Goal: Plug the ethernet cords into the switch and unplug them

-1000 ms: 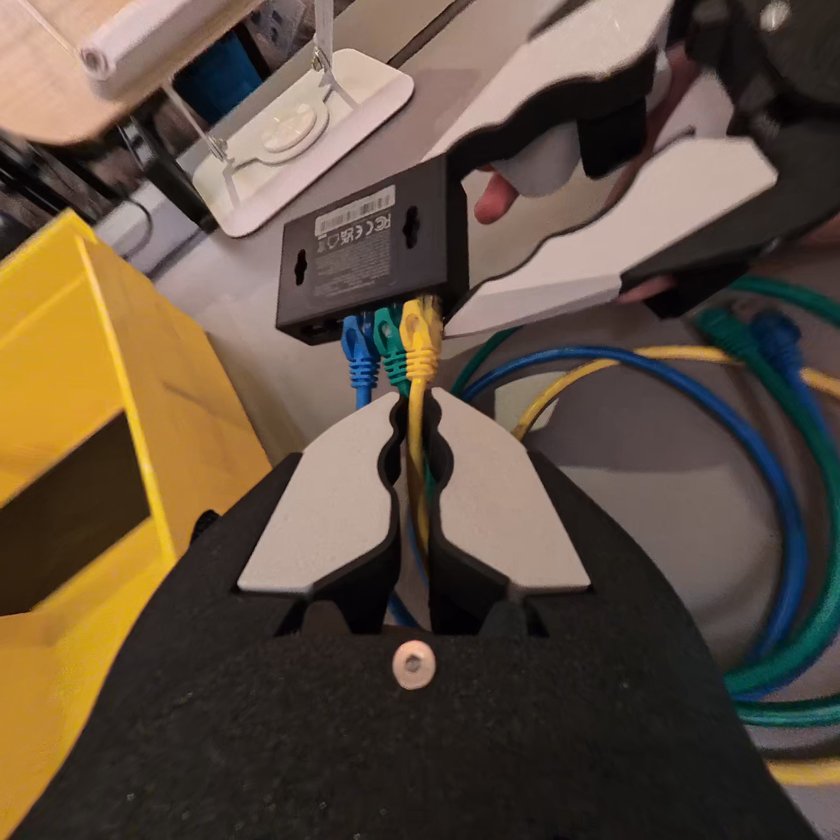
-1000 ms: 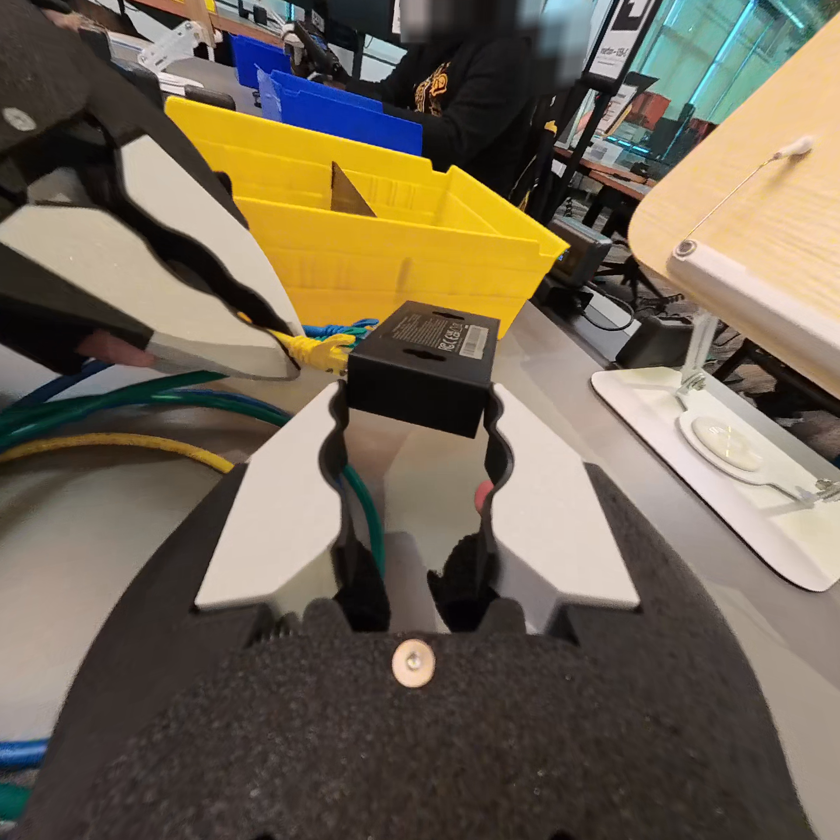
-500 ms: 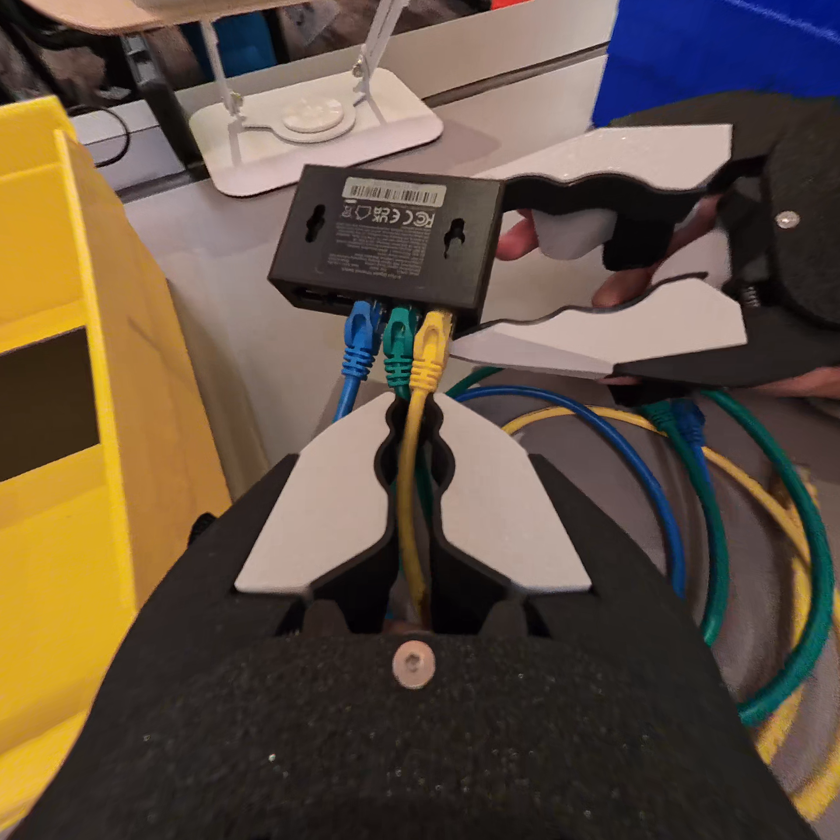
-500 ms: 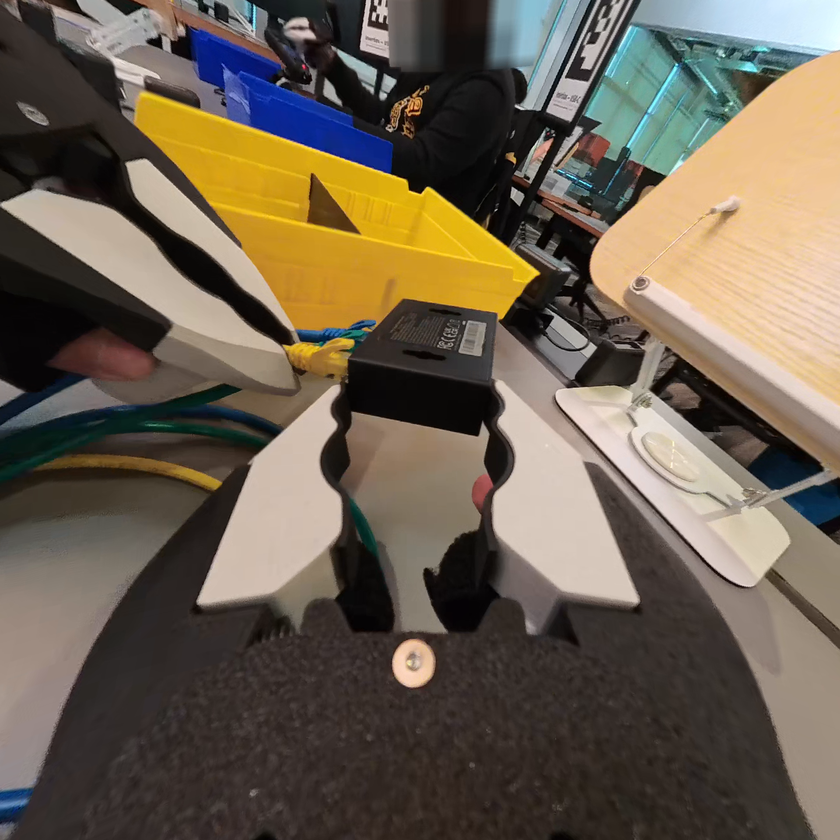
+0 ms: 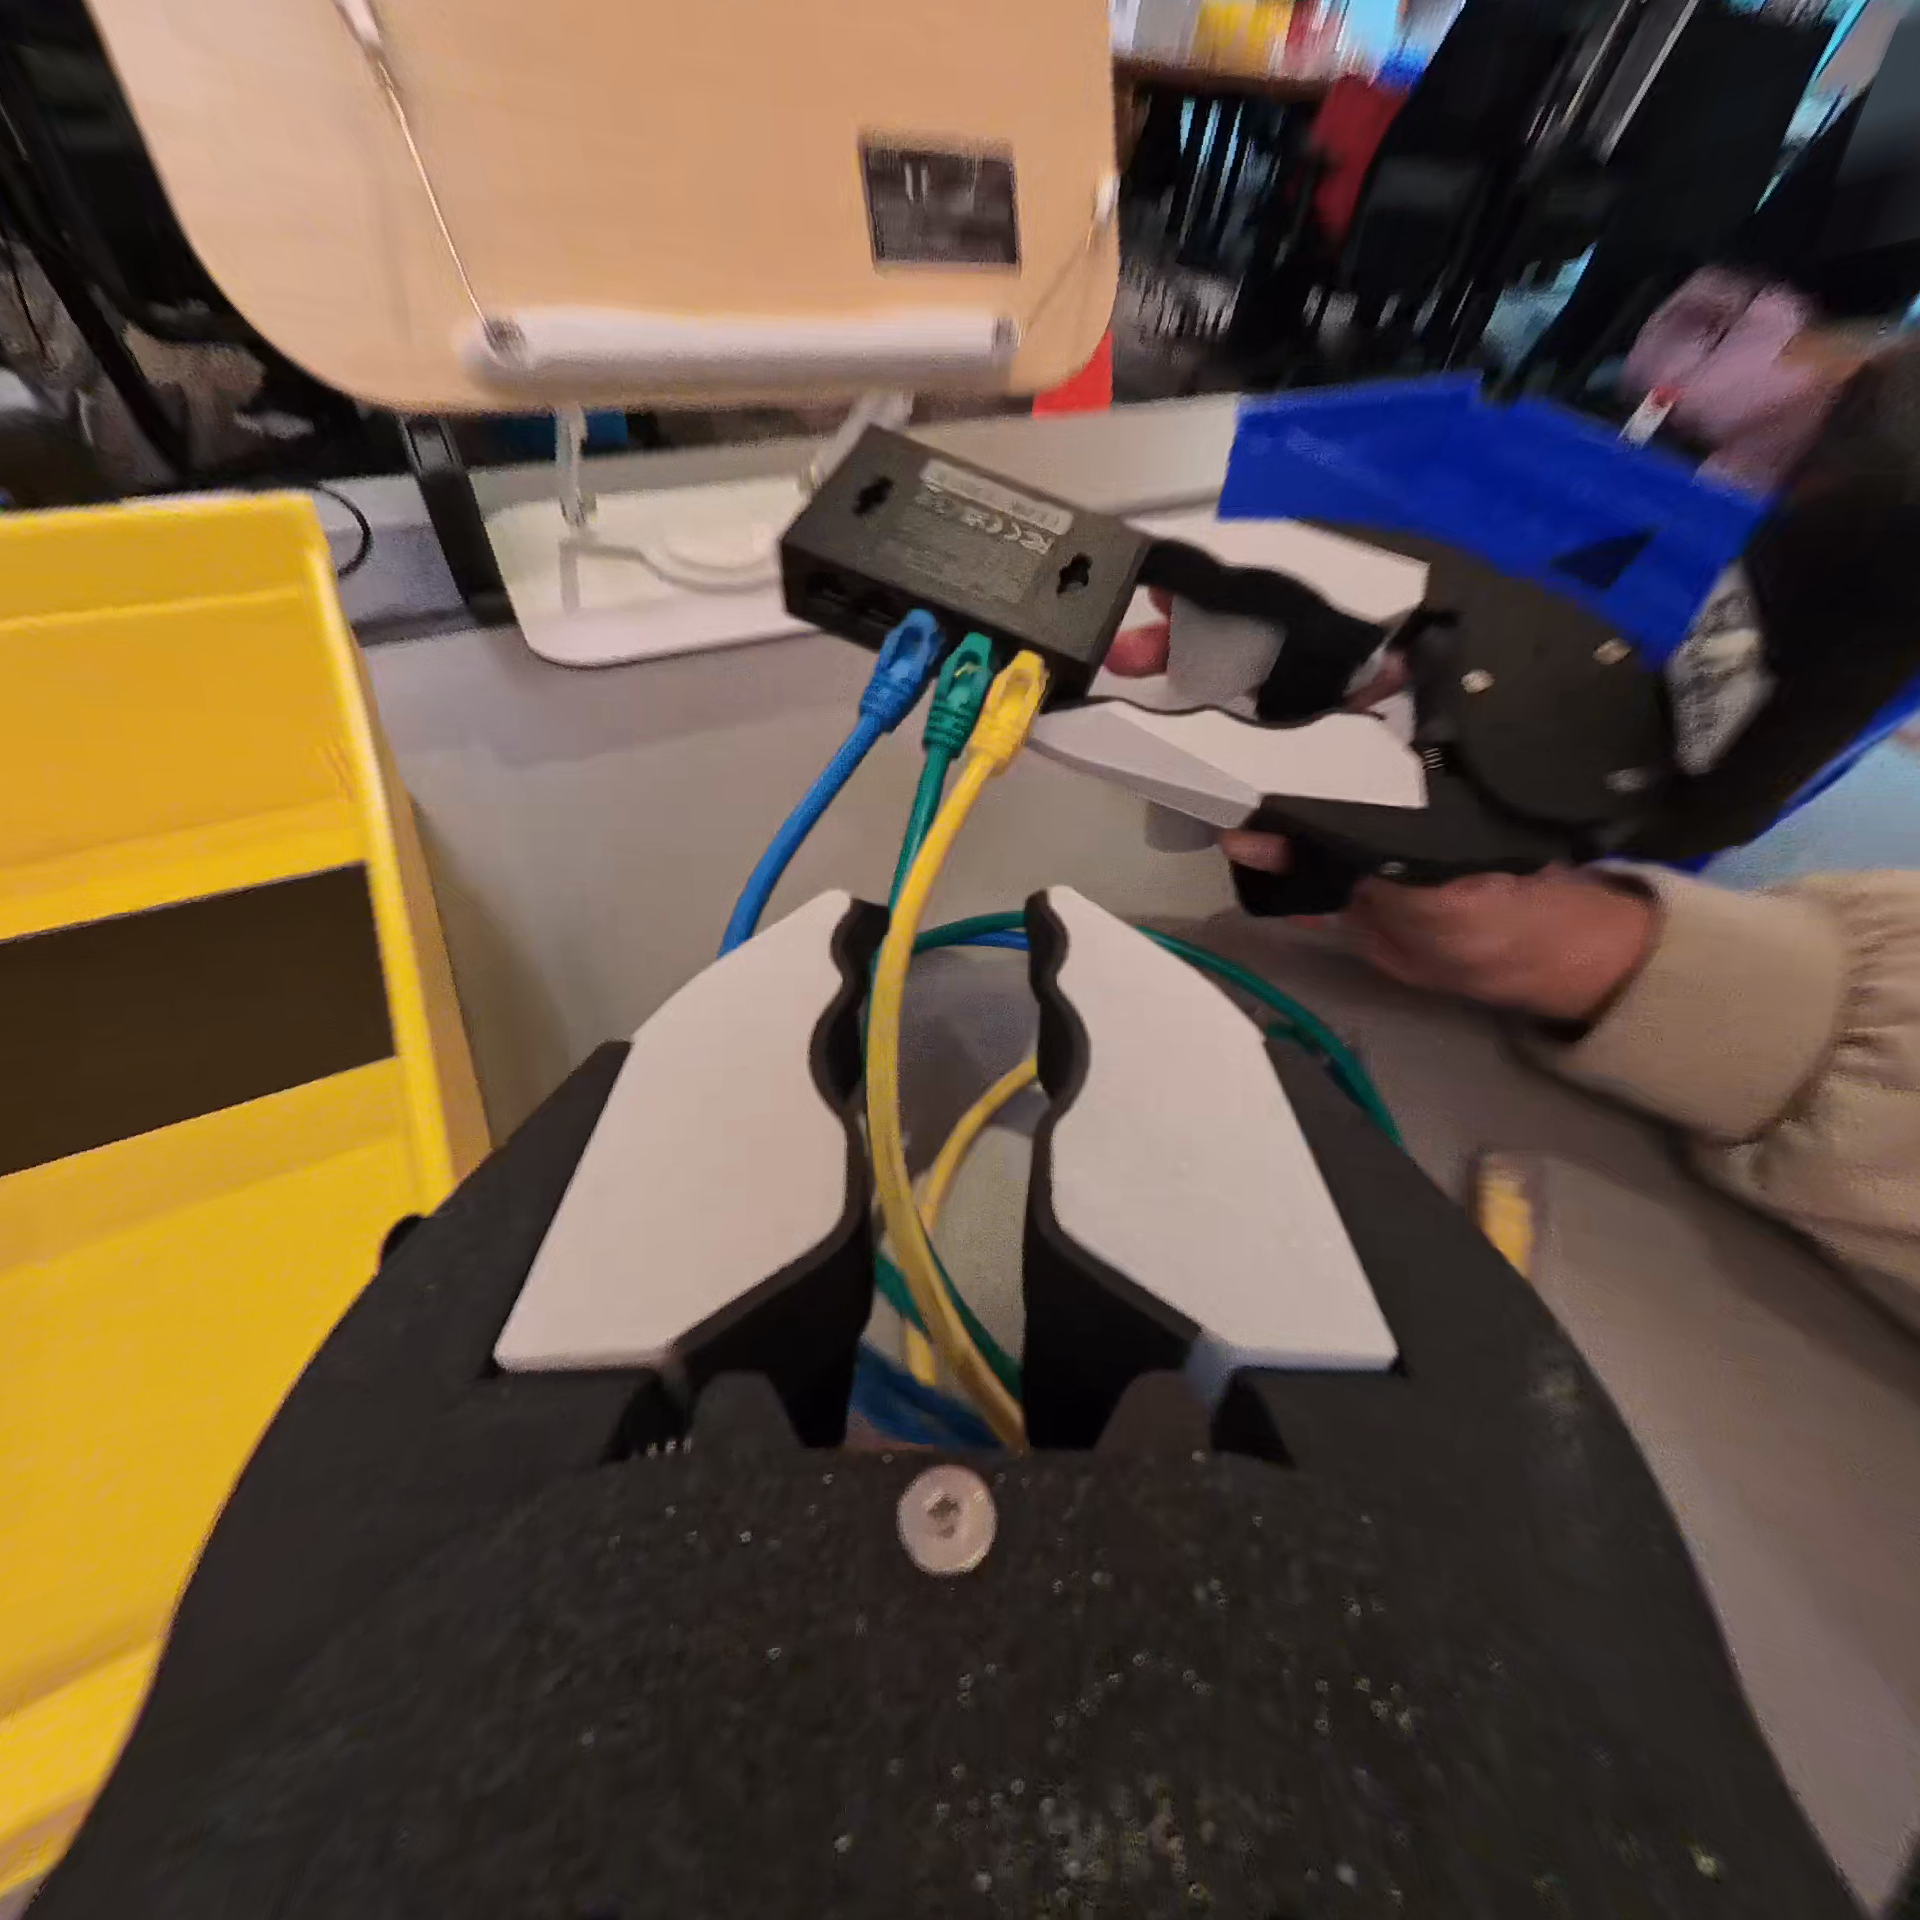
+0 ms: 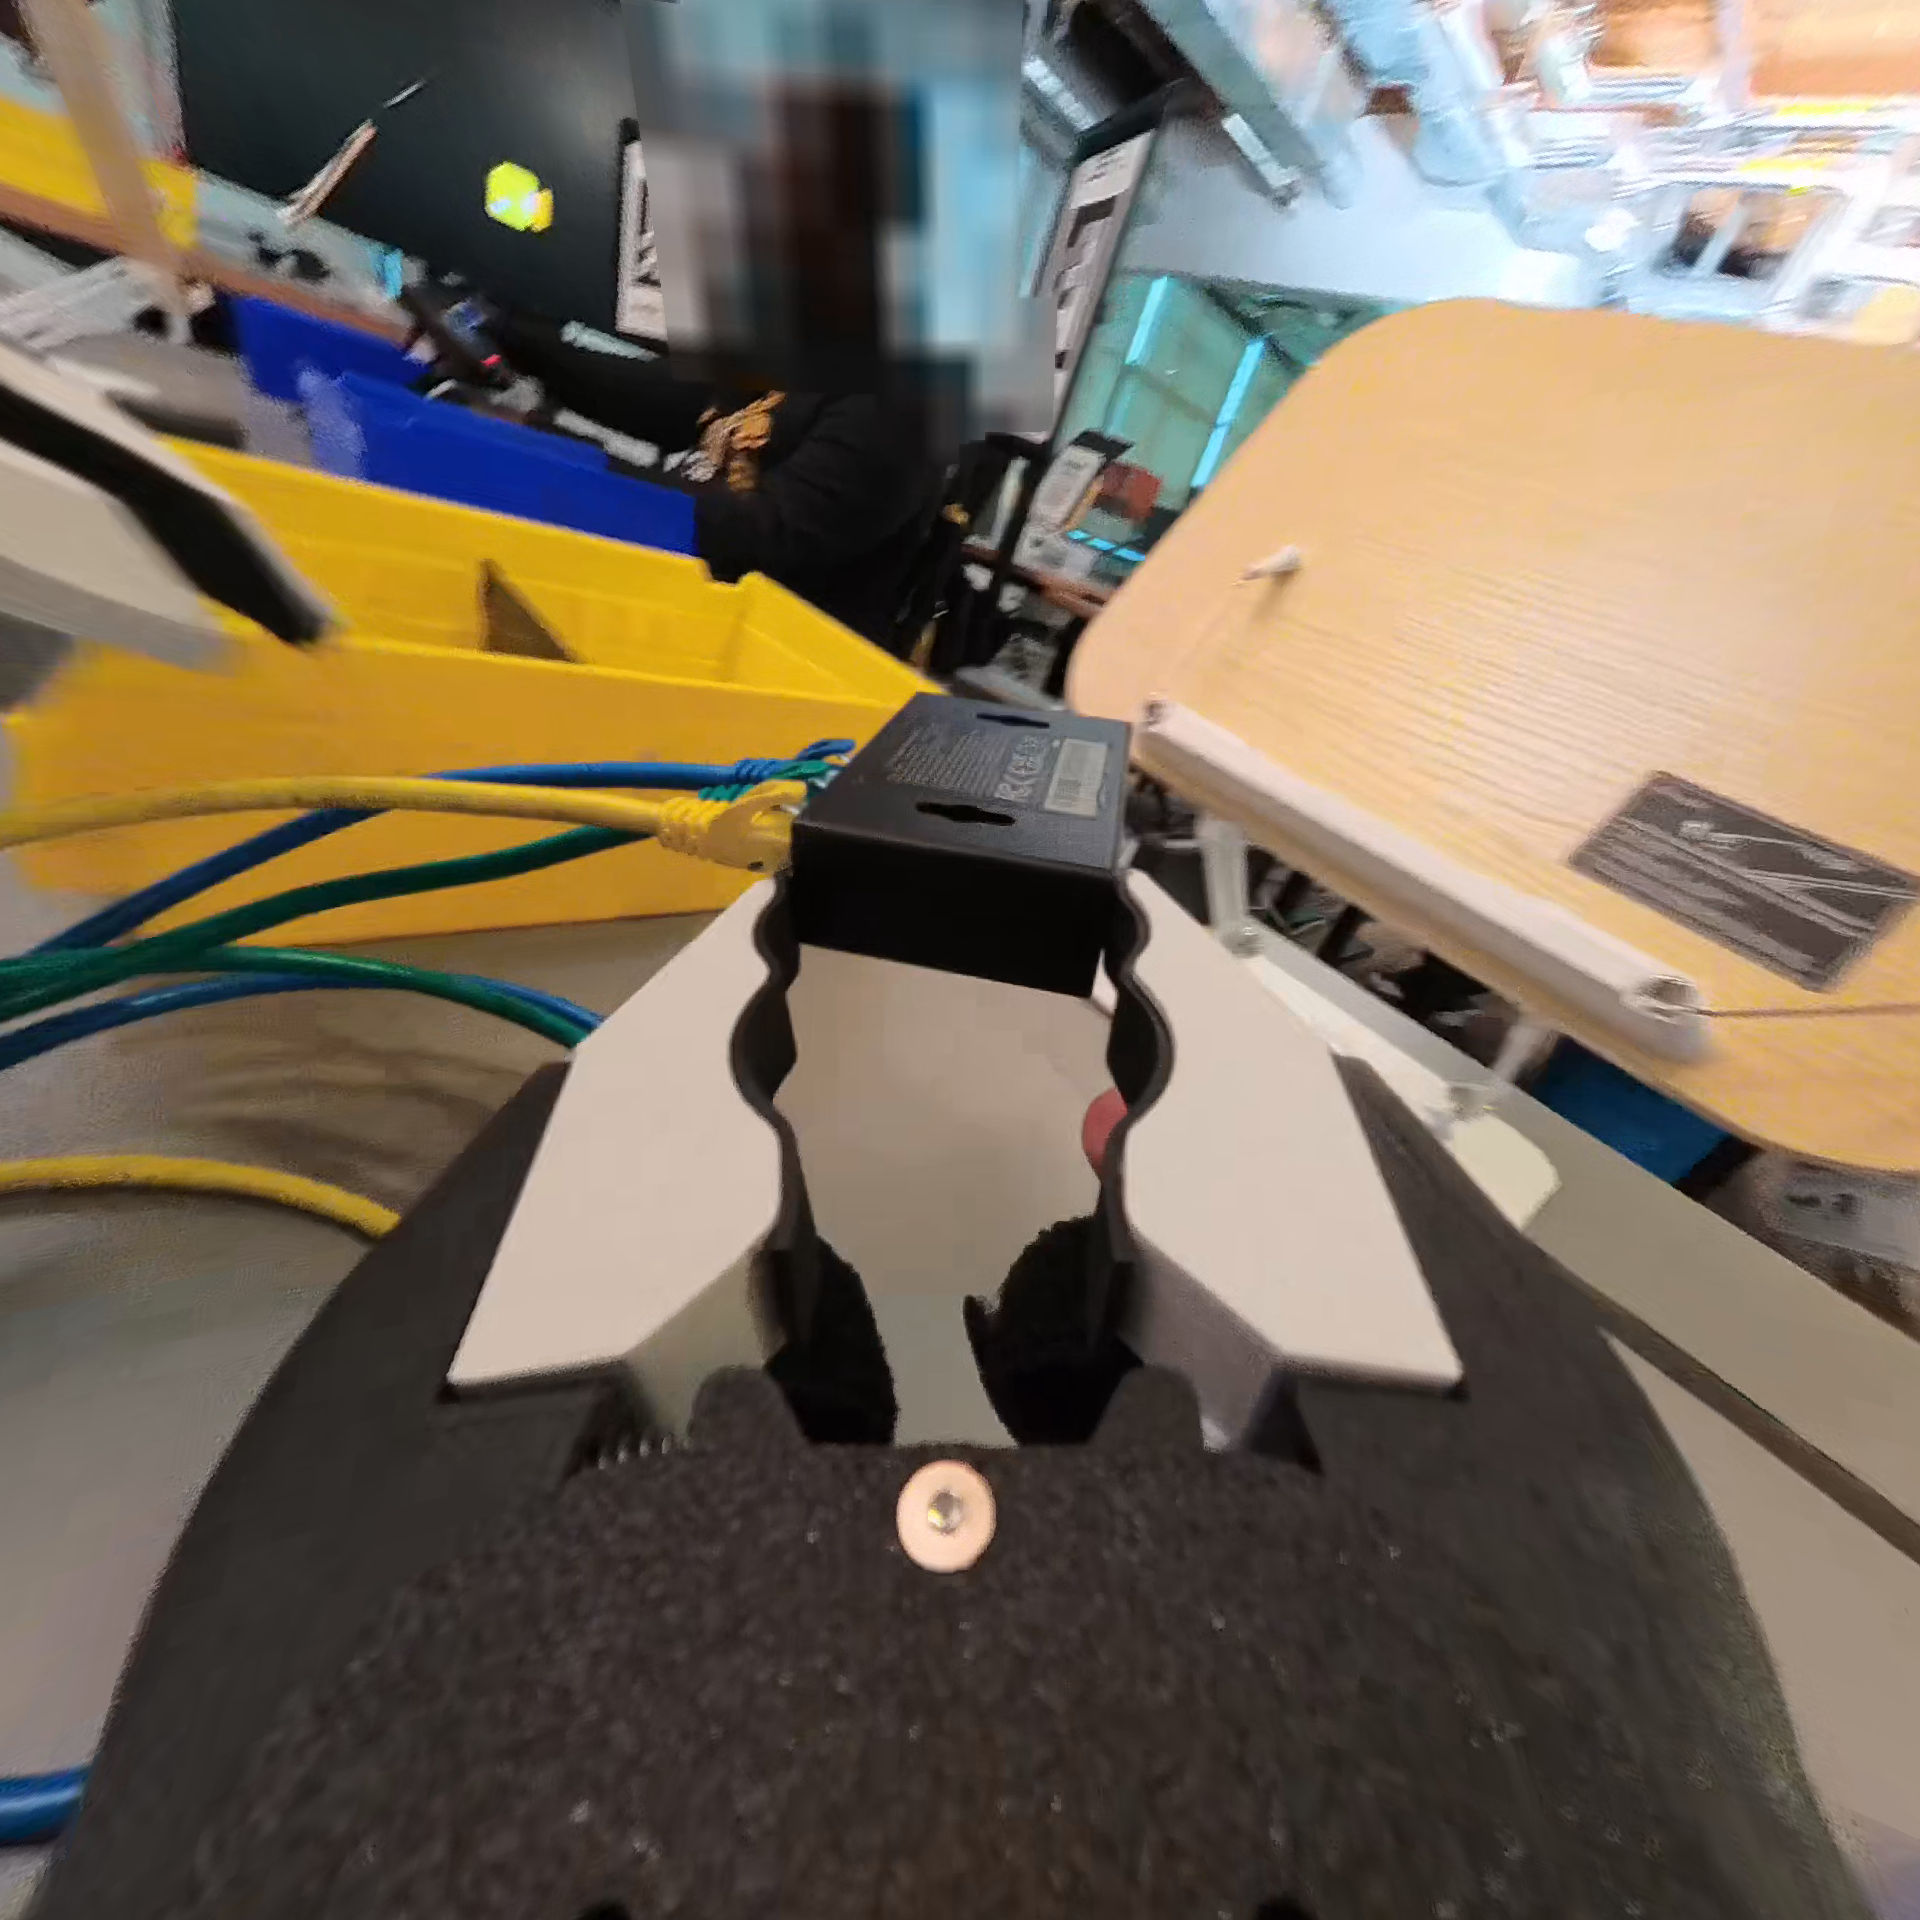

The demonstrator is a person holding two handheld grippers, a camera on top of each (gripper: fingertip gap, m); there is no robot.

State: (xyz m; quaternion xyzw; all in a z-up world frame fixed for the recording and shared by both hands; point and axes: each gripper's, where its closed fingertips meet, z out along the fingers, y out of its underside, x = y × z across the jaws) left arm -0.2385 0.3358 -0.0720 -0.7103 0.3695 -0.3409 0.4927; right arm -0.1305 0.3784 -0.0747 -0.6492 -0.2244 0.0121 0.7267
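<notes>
Your grey table (image 5: 623, 790) sits in a cluttered workshop, with a yellow bin (image 5: 187, 935) at your left and a tilted wooden board (image 6: 1558, 644) on a white stand behind. The background is smeared by motion blur, and a mosaic patch covers the person seated beyond the bin.

Your right gripper (image 6: 951, 914) is clamped on the black switch (image 6: 966, 831), held clear of the table with its underside up. That face carries a pale barcode sticker and rows of small print with compliance marks, too fine to make out. A dark plate with markings sits on the board, equally blurred.

Three cords are plugged side by side into the switch: blue cord (image 5: 821, 790), green cord (image 5: 935, 769) and yellow cord (image 5: 935, 852). Your left gripper (image 5: 940, 914) stands with its jaws apart, and the yellow cord runs loosely through the gap; whether it touches a finger is unclear. The cords' far ends are out of frame.
</notes>
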